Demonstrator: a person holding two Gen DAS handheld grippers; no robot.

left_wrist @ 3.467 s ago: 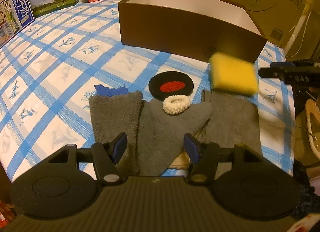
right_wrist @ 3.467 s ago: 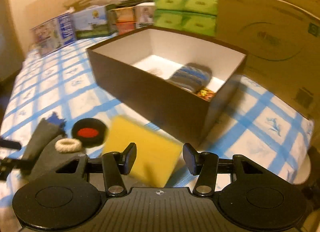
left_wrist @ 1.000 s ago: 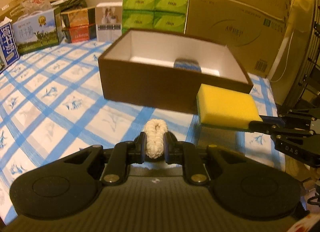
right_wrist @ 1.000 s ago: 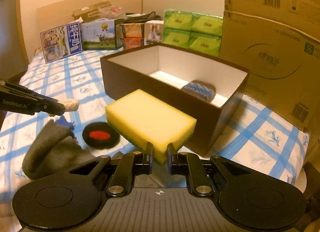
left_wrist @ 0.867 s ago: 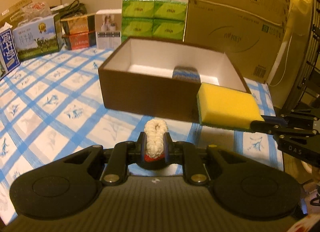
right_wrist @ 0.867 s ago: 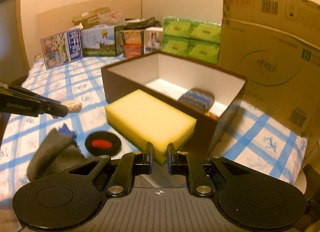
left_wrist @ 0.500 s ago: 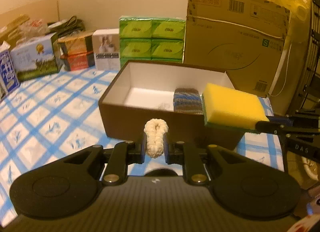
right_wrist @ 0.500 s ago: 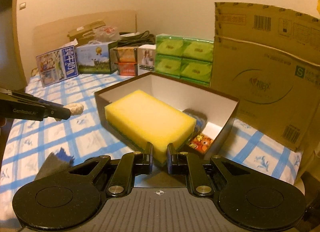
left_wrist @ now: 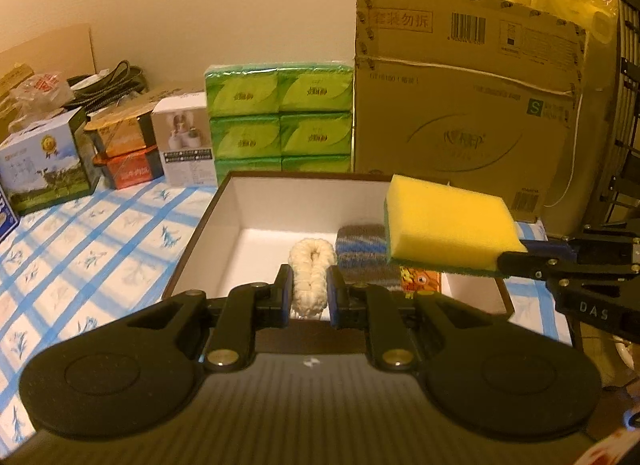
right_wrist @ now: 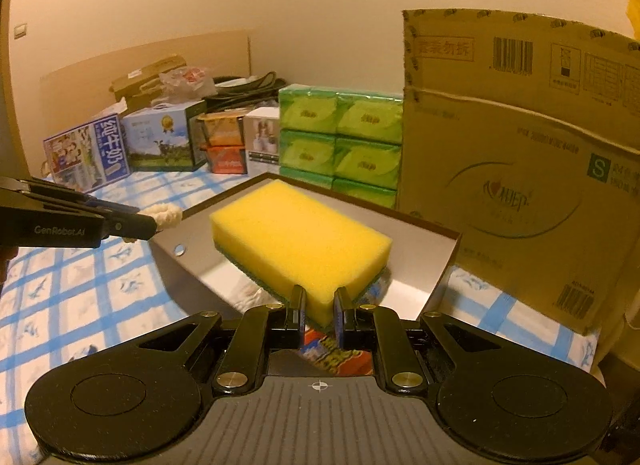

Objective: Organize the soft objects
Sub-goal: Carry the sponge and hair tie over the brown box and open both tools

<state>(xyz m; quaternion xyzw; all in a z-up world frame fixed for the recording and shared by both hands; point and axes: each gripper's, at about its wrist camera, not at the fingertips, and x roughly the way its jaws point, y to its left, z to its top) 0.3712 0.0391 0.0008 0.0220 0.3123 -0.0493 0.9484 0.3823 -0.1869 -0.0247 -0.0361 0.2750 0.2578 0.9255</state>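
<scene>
My left gripper (left_wrist: pixel 310 289) is shut on a cream fluffy hair tie (left_wrist: pixel 311 271) and holds it over the near edge of the brown box (left_wrist: pixel 192 261). My right gripper (right_wrist: pixel 320 315) is shut on a yellow sponge (right_wrist: pixel 300 241) with a green underside, held above the same box (right_wrist: pixel 180 261). In the left wrist view the sponge (left_wrist: pixel 444 231) hangs over the box's right half, the right gripper (left_wrist: pixel 516 257) coming in from the right. Inside the box lie a blue-grey striped cloth (left_wrist: pixel 360 255) and a small orange packet (left_wrist: pixel 420 277).
The box stands on a blue-checked cloth (left_wrist: pixel 100 233). Behind it are stacked green tissue packs (left_wrist: pixel 280 117), a tall cardboard carton (left_wrist: pixel 464 101) and several smaller boxes (left_wrist: pixel 44 161) along the wall.
Both grippers rose and moved forward with their loads, from short of the box to over it. The grey cloths and the black pad have dropped out of view below.
</scene>
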